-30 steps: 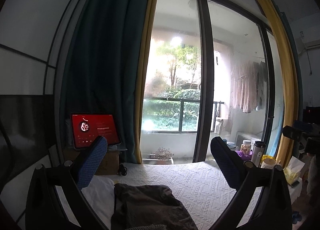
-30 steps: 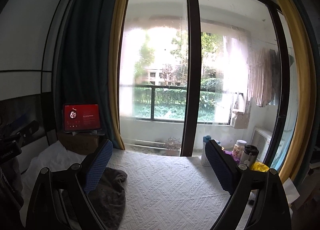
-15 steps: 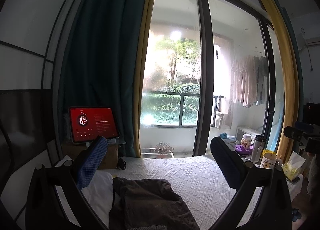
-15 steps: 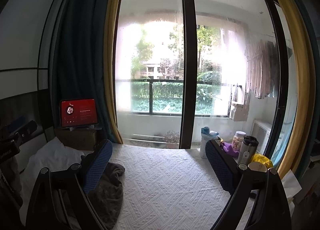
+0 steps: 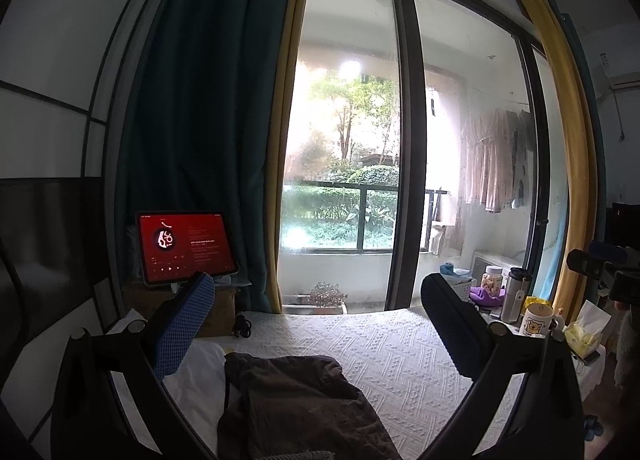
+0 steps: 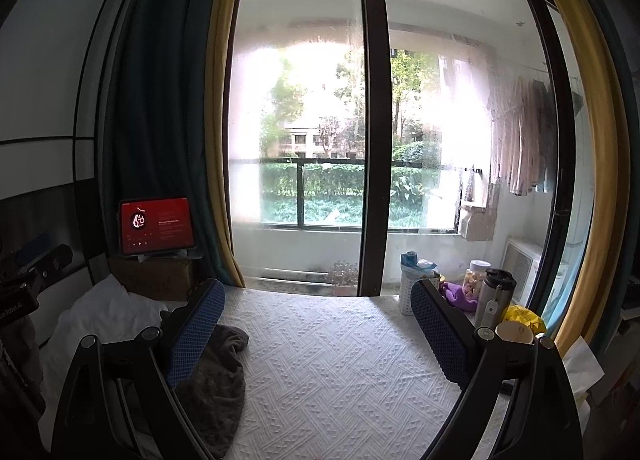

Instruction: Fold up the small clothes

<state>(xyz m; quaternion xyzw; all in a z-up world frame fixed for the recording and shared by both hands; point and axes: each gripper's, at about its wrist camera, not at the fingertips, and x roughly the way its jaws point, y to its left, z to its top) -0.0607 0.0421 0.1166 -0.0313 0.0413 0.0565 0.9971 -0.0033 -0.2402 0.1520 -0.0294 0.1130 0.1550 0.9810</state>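
Note:
A dark brown-grey garment (image 5: pixel 296 404) lies crumpled on the white textured bedspread (image 5: pixel 400 352), low in the left wrist view. It also shows in the right wrist view (image 6: pixel 216 376), partly behind the left finger. My left gripper (image 5: pixel 316 300) is open and empty, held above the bed beyond the garment. My right gripper (image 6: pixel 316 308) is open and empty, over bare bedspread (image 6: pixel 340 360) to the right of the garment.
A tablet with a red screen (image 5: pixel 184 246) stands on a cardboard box at the bed's far left. A white pillow (image 6: pixel 100 312) lies at the left. A flask (image 6: pixel 494 296), a mug (image 5: pixel 538 318), a jar and bags crowd the right side. Glass doors close the far end.
Both grippers have tilted downward a little, so more of the bed shows. The garment has not moved. Both grippers stay open.

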